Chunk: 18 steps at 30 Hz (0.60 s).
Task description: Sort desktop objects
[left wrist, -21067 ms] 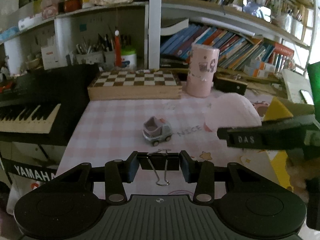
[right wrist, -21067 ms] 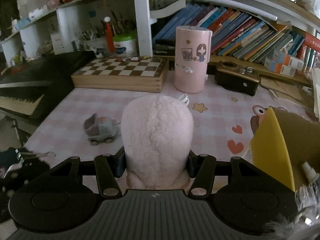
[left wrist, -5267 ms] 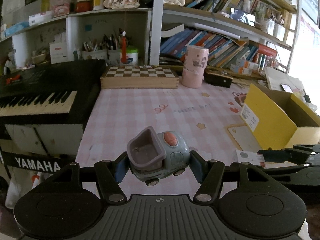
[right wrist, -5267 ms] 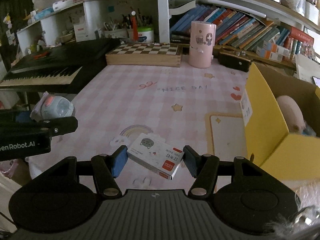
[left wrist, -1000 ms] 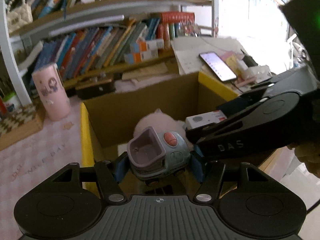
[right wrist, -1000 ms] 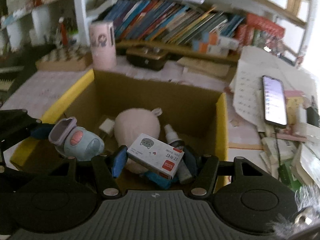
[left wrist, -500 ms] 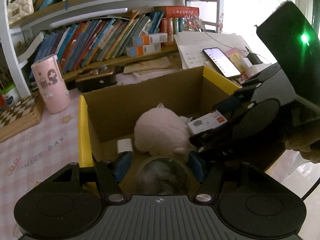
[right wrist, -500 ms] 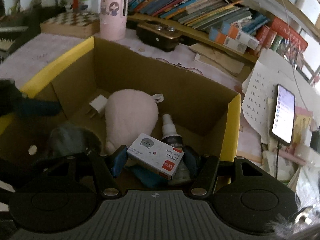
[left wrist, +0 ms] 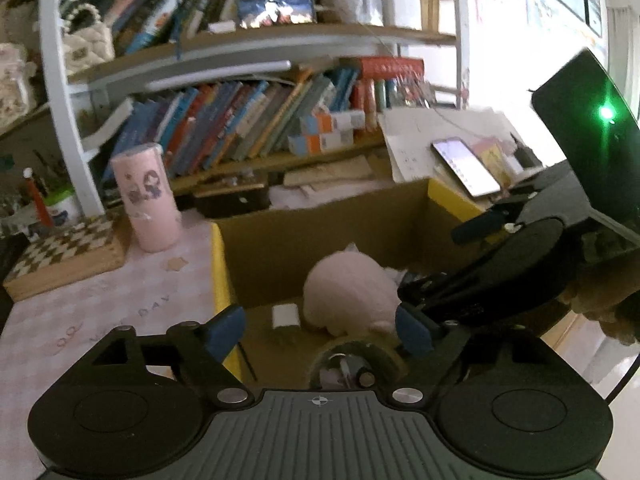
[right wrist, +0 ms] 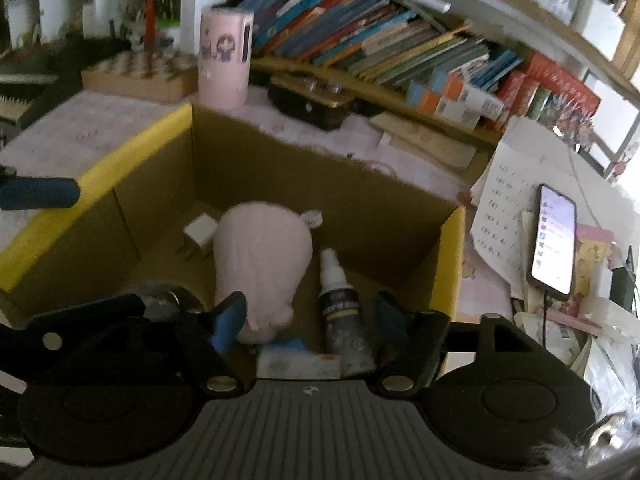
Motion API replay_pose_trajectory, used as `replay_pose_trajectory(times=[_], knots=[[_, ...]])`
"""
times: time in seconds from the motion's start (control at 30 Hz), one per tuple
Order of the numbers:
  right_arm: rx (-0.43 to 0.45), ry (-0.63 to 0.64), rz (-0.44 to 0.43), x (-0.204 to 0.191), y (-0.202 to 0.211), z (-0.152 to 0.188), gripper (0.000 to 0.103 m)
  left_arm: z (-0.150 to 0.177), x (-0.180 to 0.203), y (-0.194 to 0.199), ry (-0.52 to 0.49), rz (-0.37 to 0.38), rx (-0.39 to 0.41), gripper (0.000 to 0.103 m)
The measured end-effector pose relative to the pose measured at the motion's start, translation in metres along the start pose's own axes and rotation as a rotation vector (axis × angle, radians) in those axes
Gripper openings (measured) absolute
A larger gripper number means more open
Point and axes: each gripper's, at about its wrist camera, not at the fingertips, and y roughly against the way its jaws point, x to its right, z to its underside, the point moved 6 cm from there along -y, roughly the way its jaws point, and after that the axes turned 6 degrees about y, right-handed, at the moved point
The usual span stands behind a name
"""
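Note:
A cardboard box with yellow rims (left wrist: 218,264) (right wrist: 450,248) sits on the desk. Inside lie a pink plush toy (left wrist: 348,296) (right wrist: 260,252), a white charger plug (left wrist: 285,315) (right wrist: 200,232), a spray bottle (right wrist: 340,308), the toy truck (left wrist: 348,368) (right wrist: 164,298) and the small white card box (right wrist: 298,362). My left gripper (left wrist: 320,330) is open and empty above the truck. My right gripper (right wrist: 310,316) is open and empty above the card box; it also shows in the left wrist view (left wrist: 500,272).
A pink cylinder (left wrist: 145,200) (right wrist: 225,64) and a chessboard box (left wrist: 60,256) stand behind the box. A phone (right wrist: 554,238) lies on papers to the right. Bookshelves line the back. A keyboard (right wrist: 16,96) is at the far left.
Both grippers have opened. The toy truck has dropped from my left gripper into the box. The card box has dropped from my right gripper into the box.

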Motion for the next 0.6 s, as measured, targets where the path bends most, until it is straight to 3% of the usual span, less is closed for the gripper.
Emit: replay_pose_trajectory(times=[0.37, 0.6], knots=[[0.198, -0.137, 0.080, -0.013, 0.064, -0.003, 0.078, 0.004, -0.033, 0.062, 0.106, -0.089, 0.121, 0.094], [0.266, -0.260, 0.117, -0.033, 0.095, 0.013, 0.079, 0.023, -0.060, 0.097, 0.138, -0.173, 0.151, 0.096]])
